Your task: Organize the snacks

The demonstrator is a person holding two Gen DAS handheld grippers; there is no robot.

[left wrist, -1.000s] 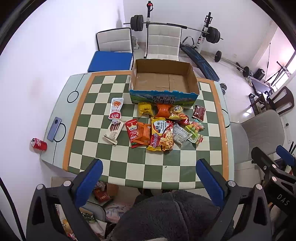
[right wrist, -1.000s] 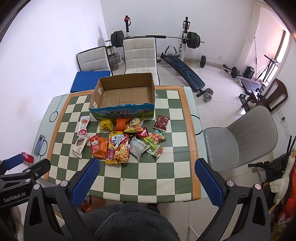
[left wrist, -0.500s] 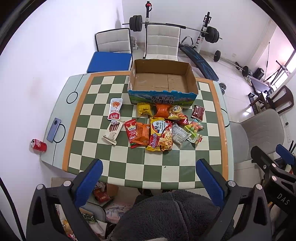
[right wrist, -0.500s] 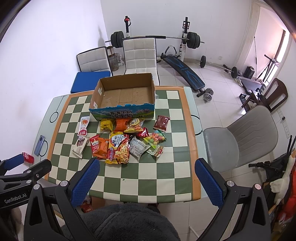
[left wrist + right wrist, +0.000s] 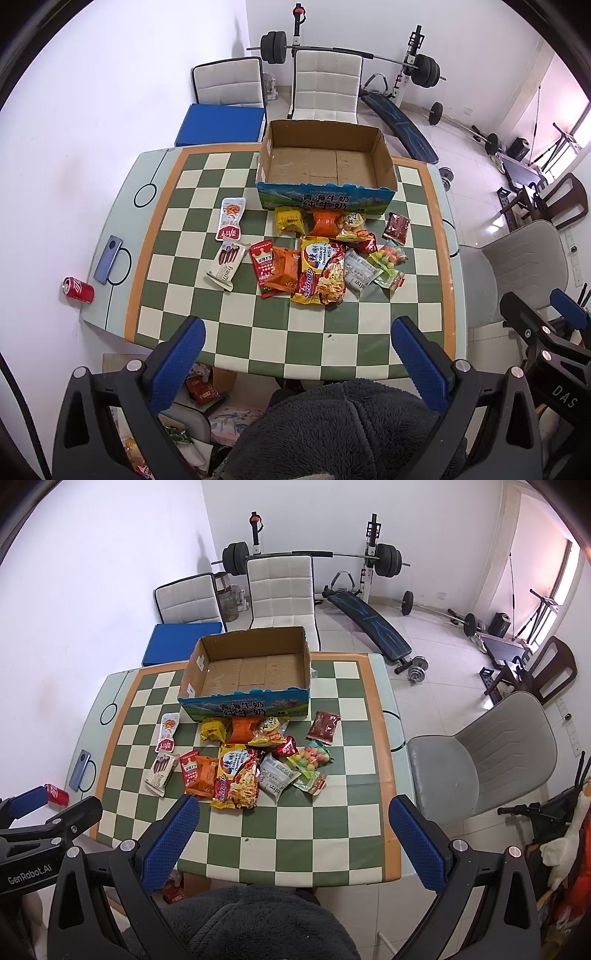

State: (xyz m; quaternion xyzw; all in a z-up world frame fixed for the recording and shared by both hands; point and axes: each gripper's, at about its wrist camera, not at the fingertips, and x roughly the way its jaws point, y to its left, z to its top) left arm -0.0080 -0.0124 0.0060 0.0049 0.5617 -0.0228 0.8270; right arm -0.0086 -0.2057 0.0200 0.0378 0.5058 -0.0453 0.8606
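- The open brown cardboard box with a blue printed front stands on the far half of the green-and-cream chequered table; its floor is bare cardboard, so by the look of it nothing has been packed yet
- All the snacks lie on the table just near of the box, none inside it; the large yellow-and-red noodle packet sits in the middle of the heap, overlapping the orange crinkled packet on its left and touching the white-and-grey sachet on its right
- Close to the box front lie a small yellow wrapper and a bright orange pouch; a dark red square sachet lies alone at the right, and a clear bag of coloured round sweets sits near of it
- Two flat packets lie apart on the left: a white-and-red pouch, and a white chocolate-stick packet near of it
- The left gripper hangs above the near table edge, its blue-padded jaws wide apart and holding nothing; the right gripper likewise, jaws spread and empty, well short of the heap
- Judged from this, the task is at its very start; every packet is left to be lifted into the box
- A red drinks can and a blue phone rest at the table's left margin, clear of the snacks
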